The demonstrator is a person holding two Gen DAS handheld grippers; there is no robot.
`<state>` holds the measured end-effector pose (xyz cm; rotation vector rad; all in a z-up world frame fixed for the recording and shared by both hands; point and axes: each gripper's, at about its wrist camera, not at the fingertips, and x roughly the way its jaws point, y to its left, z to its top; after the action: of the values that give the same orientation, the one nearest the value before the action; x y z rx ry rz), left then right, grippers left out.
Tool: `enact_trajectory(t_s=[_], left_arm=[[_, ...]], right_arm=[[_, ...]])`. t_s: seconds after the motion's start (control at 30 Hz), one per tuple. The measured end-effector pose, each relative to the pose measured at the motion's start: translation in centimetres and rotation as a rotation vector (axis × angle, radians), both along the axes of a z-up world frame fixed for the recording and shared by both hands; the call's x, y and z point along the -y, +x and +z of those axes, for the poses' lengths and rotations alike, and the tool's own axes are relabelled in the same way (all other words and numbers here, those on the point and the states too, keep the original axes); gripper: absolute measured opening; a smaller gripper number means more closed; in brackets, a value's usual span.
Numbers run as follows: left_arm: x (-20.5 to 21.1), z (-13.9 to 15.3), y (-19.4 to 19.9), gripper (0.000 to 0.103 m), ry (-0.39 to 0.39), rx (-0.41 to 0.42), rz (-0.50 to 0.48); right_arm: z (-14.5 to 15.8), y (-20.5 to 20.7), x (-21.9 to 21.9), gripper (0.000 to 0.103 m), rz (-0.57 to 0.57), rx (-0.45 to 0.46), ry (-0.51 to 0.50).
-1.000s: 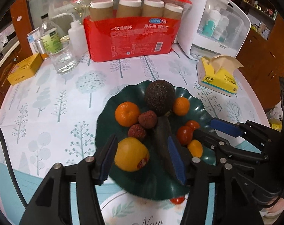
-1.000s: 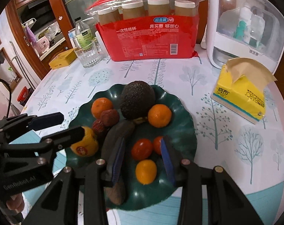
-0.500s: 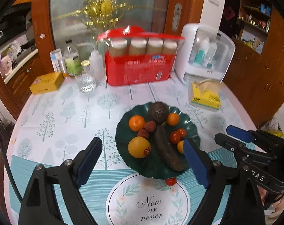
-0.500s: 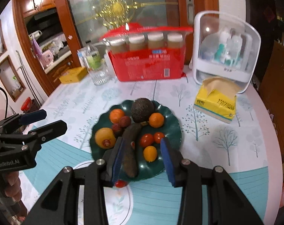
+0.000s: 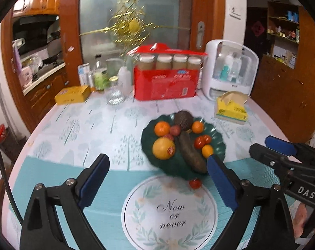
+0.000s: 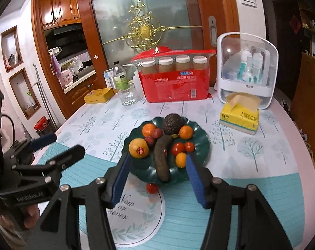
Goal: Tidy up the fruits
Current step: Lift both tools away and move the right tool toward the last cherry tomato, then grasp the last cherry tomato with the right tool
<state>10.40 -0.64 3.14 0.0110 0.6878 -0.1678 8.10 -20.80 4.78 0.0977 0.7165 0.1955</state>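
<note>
Both grippers are pulling back and upward from the plate since the earlier frames: the fruit, which was filling the views a second ago, is now sitting small at mid-frame, and the left gripper (image 5: 157, 179) is spreading its jaws far wider than before. The right gripper (image 6: 156, 174) is also standing open, holding nothing.

The green plate (image 6: 203, 145) is carrying the oranges, the avocado (image 6: 173, 124), the dark elongated fruit (image 6: 162, 158), the tomatoes and the yellow fruit (image 6: 138, 148). One stray cherry tomato (image 6: 152, 188) is lying on the tablecloth (image 6: 251, 187), just beside the plate's near rim.

Judgement: this stray is the item outstanding. In the right wrist view it is lying just below and slightly left of the gap between the jaws, near the left pad; in the left wrist view the same cherry tomato (image 5: 195, 183) is sitting right of centre, closer to the right pad. Being round, it is presenting no long axis. Neither gripper is clearly nearer.

The right wrist view is showing sharp detail; the left wrist view is blurring, yet alone showing the tablecloth's whole printed medallion (image 5: 170, 214)
</note>
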Motion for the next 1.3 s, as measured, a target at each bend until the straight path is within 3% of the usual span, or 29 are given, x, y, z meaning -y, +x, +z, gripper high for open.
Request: enact_trajectory(t_s=[0.2, 0.63, 1.07, 1.3], left_arm=[[-0.8, -4.2, 0.2, 0.094, 0.017, -0.046, 0.080], [-1.2, -10.9, 2.7, 0.094, 0.027, -0.189, 0.103], [-2.6, -12.4, 3.7, 0.094, -0.002, -0.218, 0.140], [-2.7, -12.6, 3.8, 0.094, -0.011, -0.227, 0.142]], right_arm=[[-3.6, -0.1, -0.5, 0.056, -0.003, -0.059, 0.018], [-13.0, 3.0, -2.3, 0.056, 0.000, -0.257, 0.057], [-15.1, 5.9, -3.7, 0.054, -0.001, -0.275, 0.061], [-15.3, 6.4, -5.2, 0.037, 0.004, -0.273, -0.040]])
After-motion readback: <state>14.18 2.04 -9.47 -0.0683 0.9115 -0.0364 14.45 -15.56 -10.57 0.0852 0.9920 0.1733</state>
